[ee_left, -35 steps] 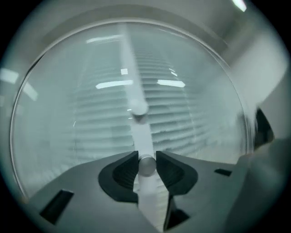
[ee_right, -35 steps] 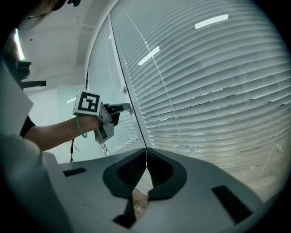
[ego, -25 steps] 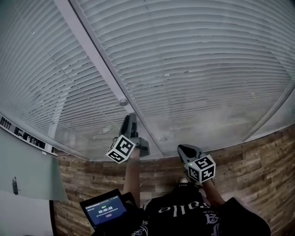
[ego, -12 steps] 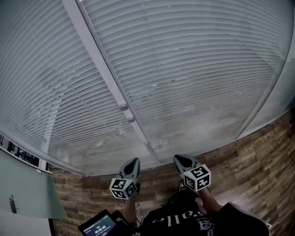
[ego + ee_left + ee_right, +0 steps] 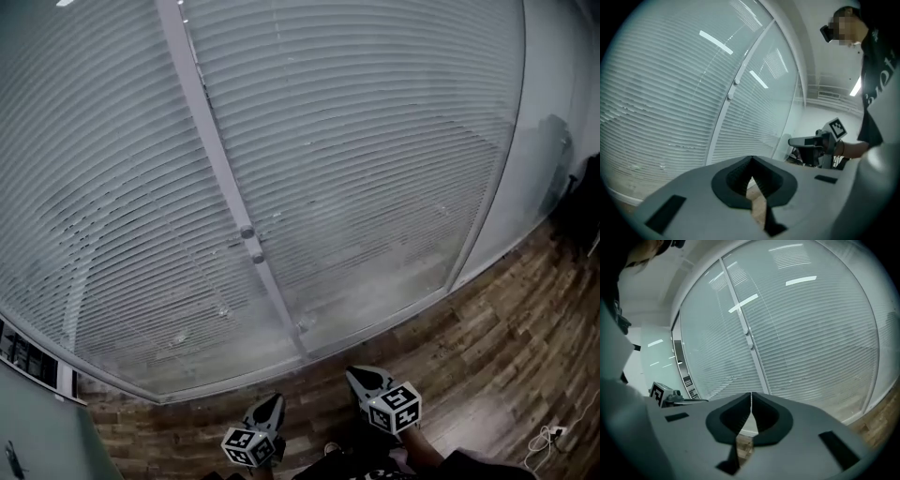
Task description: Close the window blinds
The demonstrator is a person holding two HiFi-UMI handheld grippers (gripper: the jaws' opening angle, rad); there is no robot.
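White window blinds (image 5: 356, 150) hang behind glass across the whole wall, their slats lying close together. A white frame post (image 5: 211, 159) splits the panes and carries two small round knobs (image 5: 250, 238). My left gripper (image 5: 267, 409) is low at the bottom of the head view, back from the glass, shut with nothing in it. My right gripper (image 5: 366, 380) is beside it, also shut and empty. The blinds (image 5: 661, 93) and the right gripper (image 5: 806, 140) show in the left gripper view. The post (image 5: 750, 348) and blinds (image 5: 815, 333) fill the right gripper view.
Wood plank floor (image 5: 487, 347) runs below the glass wall. A plain white panel (image 5: 553, 103) closes the right end of the window. A dark object (image 5: 581, 202) stands at the far right. A white cable (image 5: 544, 439) lies on the floor at the lower right.
My left gripper has dropped away from the frame post and its knobs, down to my body, and has gone from open to shut. Both grippers now sit lower and farther from the glass.
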